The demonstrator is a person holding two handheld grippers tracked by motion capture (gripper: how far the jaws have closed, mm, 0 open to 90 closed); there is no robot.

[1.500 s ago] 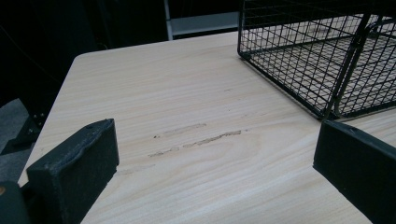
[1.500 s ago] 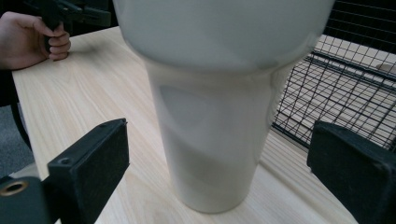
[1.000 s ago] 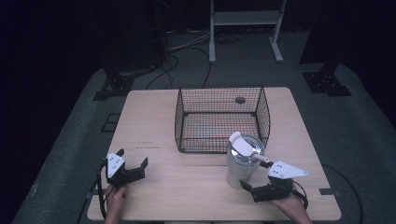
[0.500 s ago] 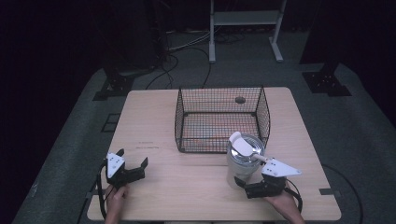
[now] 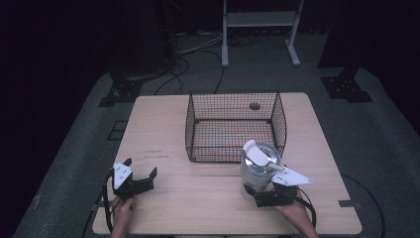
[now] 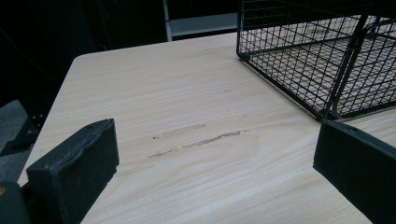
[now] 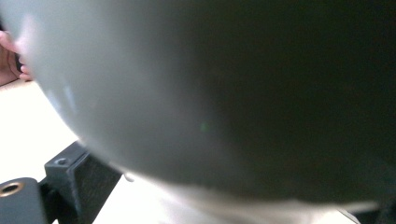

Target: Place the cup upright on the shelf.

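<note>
Near the worktop's (image 5: 208,193) front right, the right hand-held gripper (image 5: 260,194) straddles a round steel pot (image 5: 257,168), grip unclear, its jaws half-hidden; left hand-held gripper (image 5: 140,174) gapes.

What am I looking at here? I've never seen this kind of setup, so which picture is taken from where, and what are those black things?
A person sits at a wooden table and holds a hand-held gripper in each hand; there is no robot arm. The high view looks down from above. There the left gripper rests near the table's front left corner, its jaws wide apart with nothing between them. The right gripper is up against a metal can with a pale lid, which stands just in front of a black wire basket. The other two pictures come from cameras riding on the grippers. The left gripper view shows its own two black jaws, bare wood and the basket's corner. The right gripper view is so close that the can's grey side is a blur; whether the jaws already grip it cannot be told.
</note>
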